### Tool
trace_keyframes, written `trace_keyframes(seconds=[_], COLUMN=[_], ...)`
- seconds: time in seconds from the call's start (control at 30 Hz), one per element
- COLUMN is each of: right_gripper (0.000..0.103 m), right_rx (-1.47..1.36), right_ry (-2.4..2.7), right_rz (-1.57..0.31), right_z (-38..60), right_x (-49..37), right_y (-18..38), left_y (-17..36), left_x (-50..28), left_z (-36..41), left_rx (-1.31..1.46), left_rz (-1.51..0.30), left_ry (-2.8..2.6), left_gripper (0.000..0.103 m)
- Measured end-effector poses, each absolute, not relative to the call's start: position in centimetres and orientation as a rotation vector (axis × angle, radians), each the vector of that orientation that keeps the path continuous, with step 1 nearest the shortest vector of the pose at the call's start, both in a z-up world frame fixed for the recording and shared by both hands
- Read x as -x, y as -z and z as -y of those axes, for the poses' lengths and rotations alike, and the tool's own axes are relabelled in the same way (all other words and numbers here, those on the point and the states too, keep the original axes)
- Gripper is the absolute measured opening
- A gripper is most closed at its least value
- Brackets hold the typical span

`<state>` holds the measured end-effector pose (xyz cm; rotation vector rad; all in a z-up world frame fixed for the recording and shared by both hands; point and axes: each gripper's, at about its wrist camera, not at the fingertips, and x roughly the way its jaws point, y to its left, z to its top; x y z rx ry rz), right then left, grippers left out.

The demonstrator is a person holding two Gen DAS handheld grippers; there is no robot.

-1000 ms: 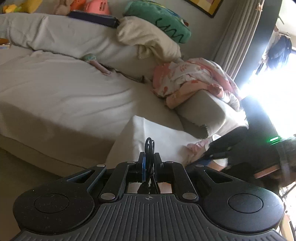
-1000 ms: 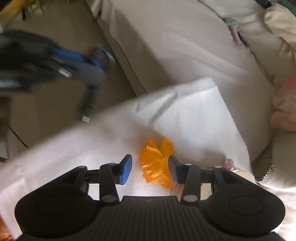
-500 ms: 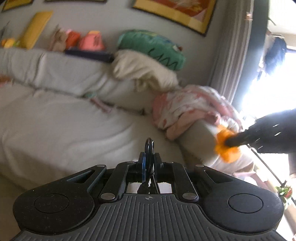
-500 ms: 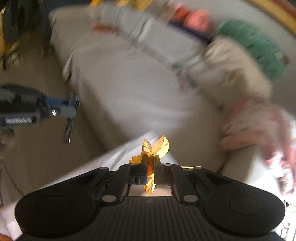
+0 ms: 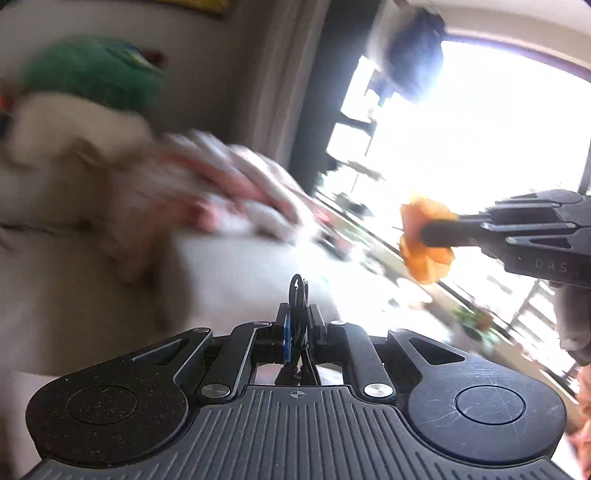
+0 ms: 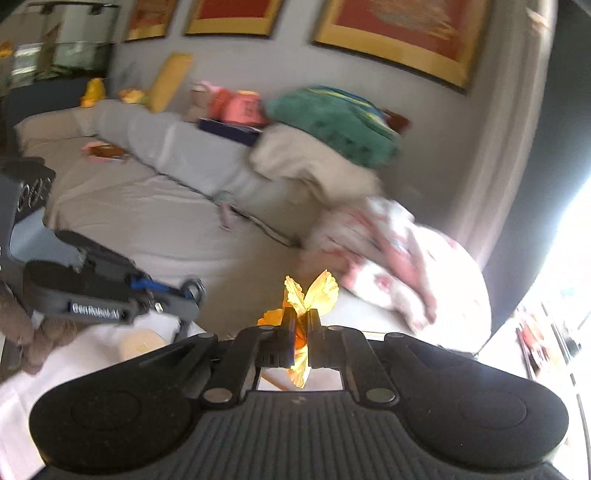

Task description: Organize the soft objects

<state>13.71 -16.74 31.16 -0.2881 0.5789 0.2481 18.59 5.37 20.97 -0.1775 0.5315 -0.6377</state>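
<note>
Black ribbed claw, blue finger pads

The orange fabric flower sits pinched between the right gripper's closed fingers, crumpled petals fanning above the tips and a bright scrap hanging below them. From the left wrist view the flower shows in the air at that gripper's tip (against window glare), ruffled, well right of the left gripper.

Home lounge — sofa, framed pictures
</note>
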Motion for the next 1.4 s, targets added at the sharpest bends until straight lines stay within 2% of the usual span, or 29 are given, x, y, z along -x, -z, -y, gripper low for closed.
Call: trace_keyframes(seconds=[0.13,0.27,0.47,0.6,0.8,0.93,1.1,1.23,1.3,1.4], right_gripper=[0.006,0.006,0.006,0.006,0.008,0.012,0.041,0.042,0.048,0.05], right_rx=[0.21,0.146,0.087,0.21,0.146,0.054,0.074,0.169,0.193,0.079], right_ry=[-0.214,-0.242,-0.316,-0.286,-0.379,-0.408,-0.392,-0.372,-0.394,-0.435], right_rz=[-0.638,-0.67,-0.773,-0.834,-0.964,-0.97,-0.878,-0.77,-0.738,-0.809], right_z=[21.9,24.2,24.6,22.3,21.7,23.1,23.6,21.9,20.0,17.1], right_x=[-13.8,-13.9,-15.0,-15.4,-15.2,-14.8,-13.2,-12.3,-12.3,-15.4], right_y=[-28.8,-25.9,-18.7,-11.8,-5.6,-5.7,-9.9,-14.0,-15.7,-17.4], left_y=[-16.3,-10.9,-11.0,-13.1,-13.3,-12.2,-11.2,-10.7,-10.4,-10.2], left_x=[-21.3,-24.0,-24.1,-21.9,-17.4,-14.5,-13.0,-12.1,-12.1,-11.8], left_z=[0.8,3.9,1.8,-0.9,-6.0,-10.3,-14.9,-16.7,-16.8,-16.9], left_rx=[0.209,0.332,0.318,0.245,0.149,0.148,0.244,0.271,0.275,0.264], left_rz=[-0.658,-0.867,-0.743,-0.619,-0.608,-0.598,-0.588,-0.594,-0.591,-0.574], left_ry=[0.717,0.736,0.635,0.558,0.415,0.305,0.186,0.144,0.172,0.211], left_gripper=[0.011,0.013,0.013,0.013,0.013,0.013,0.013,0.013,0.013,0.013])
